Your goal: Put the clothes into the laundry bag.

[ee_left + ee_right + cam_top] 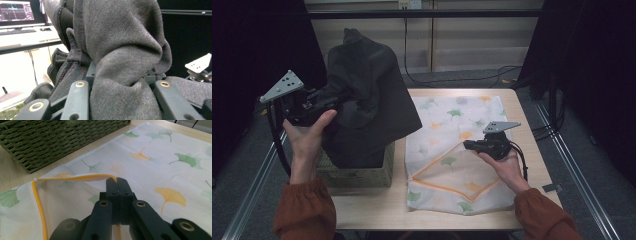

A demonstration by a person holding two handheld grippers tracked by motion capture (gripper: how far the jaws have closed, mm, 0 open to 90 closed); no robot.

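At upper left, the left tool point(329, 102) clamps the dark garment point(367, 100) aloft. Right tool point(469, 145) pinches the bag's orange rim point(75, 177); next, I'd judge, lift it open.

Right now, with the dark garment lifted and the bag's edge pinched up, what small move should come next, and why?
Probably carry the dark garment in the left gripper rightward to the laundry bag opening; the right gripper holds its orange-trimmed edge up.
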